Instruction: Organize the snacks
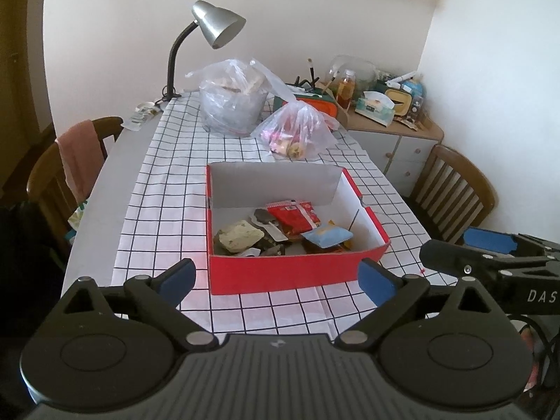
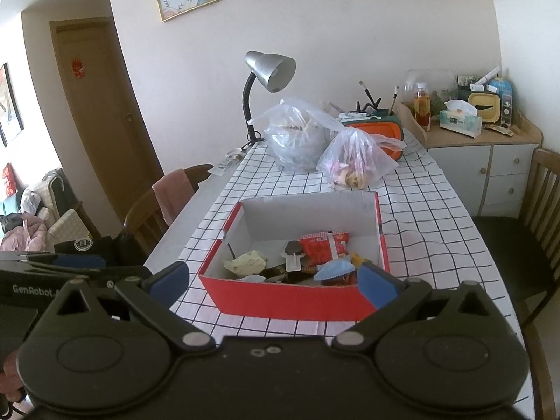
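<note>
Red box (image 1: 287, 273) sits mid-cloth, edges clear; left claw (image 1: 276, 280), right claw (image 2: 273, 283) wide, empty.

A silver desk lamp (image 1: 217, 24) stood at the far end of the checked tablecloth (image 1: 168, 189). Left of the lamp a chair (image 1: 52, 175) carried a pink towel (image 1: 78, 155); right of it stood a cluttered cabinet (image 1: 395, 140).

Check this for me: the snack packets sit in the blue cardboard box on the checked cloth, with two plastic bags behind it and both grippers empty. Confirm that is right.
One detail is wrong: the cardboard box is red, not blue, as both wrist views show. The rest stands: snack packets lie inside it on the checked cloth, two plastic bags sit behind it, and the left gripper and right gripper are open and empty.
</note>
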